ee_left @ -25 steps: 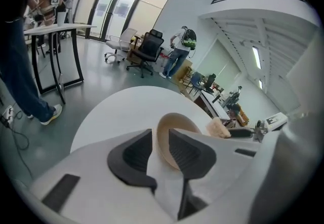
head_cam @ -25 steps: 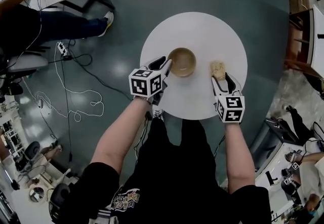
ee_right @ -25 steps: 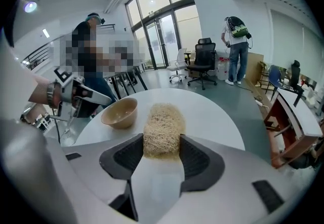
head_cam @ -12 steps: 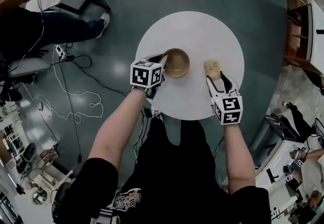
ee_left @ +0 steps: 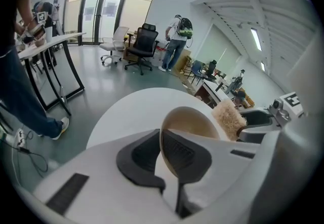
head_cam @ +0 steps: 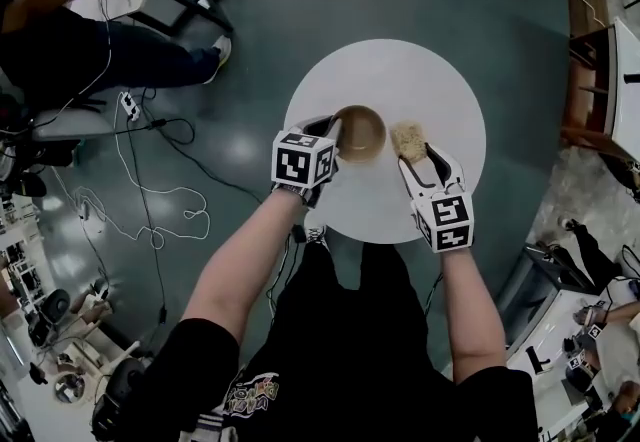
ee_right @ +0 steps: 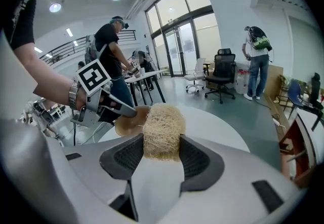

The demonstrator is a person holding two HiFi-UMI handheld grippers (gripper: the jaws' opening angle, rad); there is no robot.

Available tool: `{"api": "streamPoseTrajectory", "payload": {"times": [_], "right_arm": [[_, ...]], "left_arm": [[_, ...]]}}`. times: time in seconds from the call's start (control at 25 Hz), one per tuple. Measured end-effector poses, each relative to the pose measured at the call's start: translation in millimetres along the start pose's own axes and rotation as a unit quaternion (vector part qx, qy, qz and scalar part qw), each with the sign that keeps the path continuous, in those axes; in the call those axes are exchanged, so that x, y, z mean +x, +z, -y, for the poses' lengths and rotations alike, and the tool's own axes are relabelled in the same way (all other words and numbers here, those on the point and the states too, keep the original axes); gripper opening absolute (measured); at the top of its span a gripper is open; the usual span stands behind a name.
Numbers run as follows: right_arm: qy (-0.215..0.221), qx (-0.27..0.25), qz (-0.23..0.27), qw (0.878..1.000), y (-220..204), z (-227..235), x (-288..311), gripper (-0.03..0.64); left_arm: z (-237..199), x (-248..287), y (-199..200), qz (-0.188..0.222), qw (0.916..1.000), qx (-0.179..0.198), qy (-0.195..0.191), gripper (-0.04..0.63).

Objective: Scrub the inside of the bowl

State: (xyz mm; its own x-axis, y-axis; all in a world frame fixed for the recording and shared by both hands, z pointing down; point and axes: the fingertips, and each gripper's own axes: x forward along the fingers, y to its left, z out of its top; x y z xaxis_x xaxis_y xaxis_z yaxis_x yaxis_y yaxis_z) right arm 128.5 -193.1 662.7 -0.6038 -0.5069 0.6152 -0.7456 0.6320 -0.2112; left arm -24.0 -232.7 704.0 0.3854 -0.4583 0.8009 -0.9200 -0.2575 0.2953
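Centrally, left gripper (head_cam: 328, 136) pinches the bowl (head_cam: 361, 133) by its rim over the white round table (head_cam: 400, 70); right gripper (head_cam: 416, 159) clamps a fibrous scrubber (head_cam: 408, 139) just right of it.

There is one round white table (head_cam: 400, 80), one bowl (head_cam: 360, 133), one scrub pad (head_cam: 408, 141) and two grippers, the left gripper (head_cam: 331, 133) and the right gripper (head_cam: 414, 157), with two marker cubes, the left cube (head_cam: 303, 159) and the right cube (head_cam: 447, 222).
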Motion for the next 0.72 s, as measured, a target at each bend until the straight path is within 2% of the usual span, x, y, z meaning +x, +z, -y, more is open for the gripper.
{"api": "streamPoseTrajectory", "payload": {"times": [0.12, 0.2, 0.32, 0.4, 0.48, 0.52, 0.64, 0.72], "right_arm": [[0.02, -0.054, 0.005, 0.998, 22.3, -26.1, 1.4, 0.23], [0.025, -0.106, -0.001, 0.994, 33.2, -42.7, 1.5, 0.229], [0.017, -0.193, -0.023, 0.981, 44.8, -61.1, 2.0, 0.229], [0.014, -0.254, -0.036, 0.966, 51.9, -72.2, 2.0, 0.229], [0.012, -0.327, -0.052, 0.944, 55.3, -84.0, 0.4, 0.229], [0.01, -0.368, -0.061, 0.928, 55.8, -90.5, -0.8, 0.229], [0.013, -0.49, -0.086, 0.868, 55.7, -111.9, -3.5, 0.227], [0.02, -0.552, -0.102, 0.827, 54.5, -125.8, -3.7, 0.227]], "left_arm": [[4.1, -14.1, 5.0, 0.009, 0.9998, 0.019, 0.005, 0.02], [9.1, -25.0, 8.2, 0.015, 0.9989, 0.044, 0.008, 0.02], [16.7, -43.1, 14.3, 0.026, 0.9953, 0.093, 0.01, 0.02], [19.0, -54.9, 18.6, 0.029, 0.9916, 0.126, 0.013, 0.02], [20.0, -65.7, 21.2, 0.031, 0.9869, 0.158, 0.015, 0.02], [20.4, -71.0, 22.2, 0.033, 0.9841, 0.174, 0.016, 0.02], [24.0, -90.1, 23.8, 0.033, 0.9721, 0.232, 0.015, 0.02], [29.9, -103.9, 25.5, 0.035, 0.9588, 0.282, 0.015, 0.02]]}}
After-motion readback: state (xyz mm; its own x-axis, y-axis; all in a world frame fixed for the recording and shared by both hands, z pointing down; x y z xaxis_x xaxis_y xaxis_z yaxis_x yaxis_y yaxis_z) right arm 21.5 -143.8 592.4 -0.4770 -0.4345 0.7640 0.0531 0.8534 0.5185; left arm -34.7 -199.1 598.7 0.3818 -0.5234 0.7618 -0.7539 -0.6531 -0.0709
